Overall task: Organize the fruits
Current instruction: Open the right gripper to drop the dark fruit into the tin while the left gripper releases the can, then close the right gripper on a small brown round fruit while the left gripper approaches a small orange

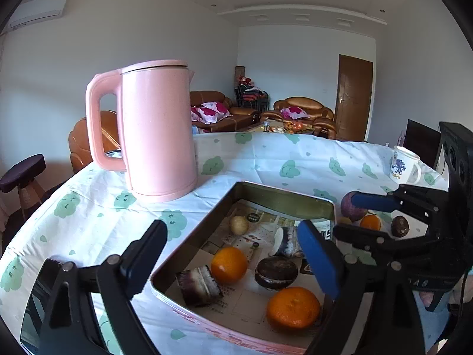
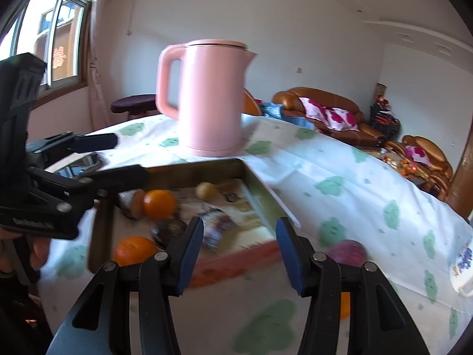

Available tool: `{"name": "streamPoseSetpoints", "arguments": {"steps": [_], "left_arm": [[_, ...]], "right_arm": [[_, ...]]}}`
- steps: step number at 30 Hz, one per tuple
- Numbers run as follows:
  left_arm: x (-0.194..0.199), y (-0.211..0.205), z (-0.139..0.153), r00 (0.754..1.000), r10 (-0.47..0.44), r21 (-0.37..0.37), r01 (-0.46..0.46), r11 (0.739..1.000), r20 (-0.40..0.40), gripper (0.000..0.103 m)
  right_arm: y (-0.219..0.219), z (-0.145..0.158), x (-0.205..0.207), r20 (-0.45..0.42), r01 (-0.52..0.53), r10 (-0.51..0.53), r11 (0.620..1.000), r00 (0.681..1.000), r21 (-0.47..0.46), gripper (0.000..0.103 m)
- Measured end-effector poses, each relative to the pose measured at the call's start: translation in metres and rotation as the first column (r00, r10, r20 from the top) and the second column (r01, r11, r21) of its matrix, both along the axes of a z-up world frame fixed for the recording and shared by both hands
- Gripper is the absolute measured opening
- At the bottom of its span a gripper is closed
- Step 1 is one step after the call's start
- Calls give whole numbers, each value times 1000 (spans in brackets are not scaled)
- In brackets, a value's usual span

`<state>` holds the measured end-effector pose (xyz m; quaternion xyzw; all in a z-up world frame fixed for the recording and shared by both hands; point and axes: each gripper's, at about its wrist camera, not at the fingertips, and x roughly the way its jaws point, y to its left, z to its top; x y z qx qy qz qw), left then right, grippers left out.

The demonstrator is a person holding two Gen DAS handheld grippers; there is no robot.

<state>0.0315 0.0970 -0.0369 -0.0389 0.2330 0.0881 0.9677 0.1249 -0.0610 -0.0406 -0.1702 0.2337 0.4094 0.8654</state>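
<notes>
Two oranges [image 1: 292,307] lay in the tin [image 1: 283,195] under my wide, empty left gripper [image 1: 236,254]; right gripper [image 2: 239,251] part-open, seemingly empty; writing unreadable.

Left gripper [image 1: 233,254] stands wide apart, empty, over the near corner of a metal tin [image 1: 283,196] holding two oranges [image 1: 229,264] and wrapped cakes. Pink kettle [image 1: 156,130] stands behind.

You have a pink kettle [image 1: 158,130] standing far left on the cloud-print tablecloth [image 1: 266,159], a mug [image 1: 404,164] far right.
</notes>
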Motion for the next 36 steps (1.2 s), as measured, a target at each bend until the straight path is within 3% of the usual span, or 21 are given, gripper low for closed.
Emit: {"name": "streamPoseSetpoints", "arguments": {"steps": [5, 10, 13, 17, 29, 33, 36], "left_arm": [[5, -12, -2, 1000, -17, 14, 18, 1000, -10, 93], [9, -18, -3, 1000, -25, 18, 25, 1000, -15, 95], [9, -18, -3, 1000, -24, 21, 24, 999, -14, 97], [9, -16, -3, 1000, -20, 16, 20, 1000, -14, 97], [7, -9, -1, 1000, -17, -1, 17, 1000, 0, 98], [7, -10, 0, 1000, -20, 2, 20, 1000, 2, 98], [5, -11, 3, 1000, -23, 1, 23, 1000, 8, 99]], "right_arm": [[-24, -6, 23, 5, 92, -92, 995, 996, -39, 53], [-26, -15, 32, 12, 111, -111, 989, 994, -95, 53], [-21, -20, 34, 11, 98, -98, 987, 995, -125, 40], [-10, -27, 35, 3, 66, -67, 983, 998, -173, 37], [19, -50, 44, 56, 100, -85, 910, 995, -402, 35], [19, -50, 46, 36, 96, -89, 909, 995, -405, 31], [18, -48, 41, 90, 129, -102, 914, 991, -384, 30]]}}
